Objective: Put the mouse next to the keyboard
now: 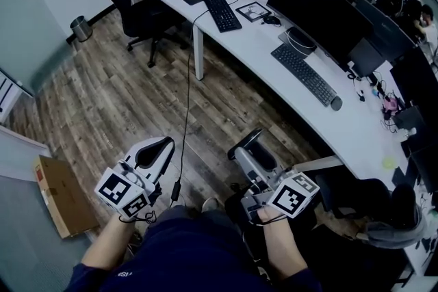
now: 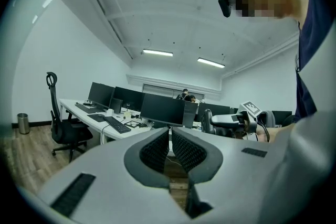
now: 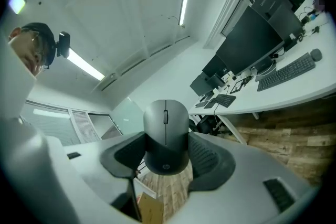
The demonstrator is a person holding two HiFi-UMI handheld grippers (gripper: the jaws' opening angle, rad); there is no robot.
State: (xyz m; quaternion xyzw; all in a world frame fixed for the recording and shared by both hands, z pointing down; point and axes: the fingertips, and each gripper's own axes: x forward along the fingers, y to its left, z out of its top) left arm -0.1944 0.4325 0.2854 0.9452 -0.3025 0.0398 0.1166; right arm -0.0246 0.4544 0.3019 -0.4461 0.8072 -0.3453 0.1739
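Mouse sits clamped between jaws of the right gripper, well clear of the desk, presumably for carrying to the keyboard, while the left gripper hangs idle, jaws nearly together on nothing.

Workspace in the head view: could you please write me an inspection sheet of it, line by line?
surface: long white desk, across the wooden floor from the person.
job's things: mouse held off the desk; keyboard lies on the desk before a monitor.
clutter: second keyboard; another mouse at the near keyboard's end.
grippers: right gripper closed on the mouse; left gripper jaws together, empty.
cables: thin cable hangs from the desk edge.
surroundings: office chair, bin, cardboard box.
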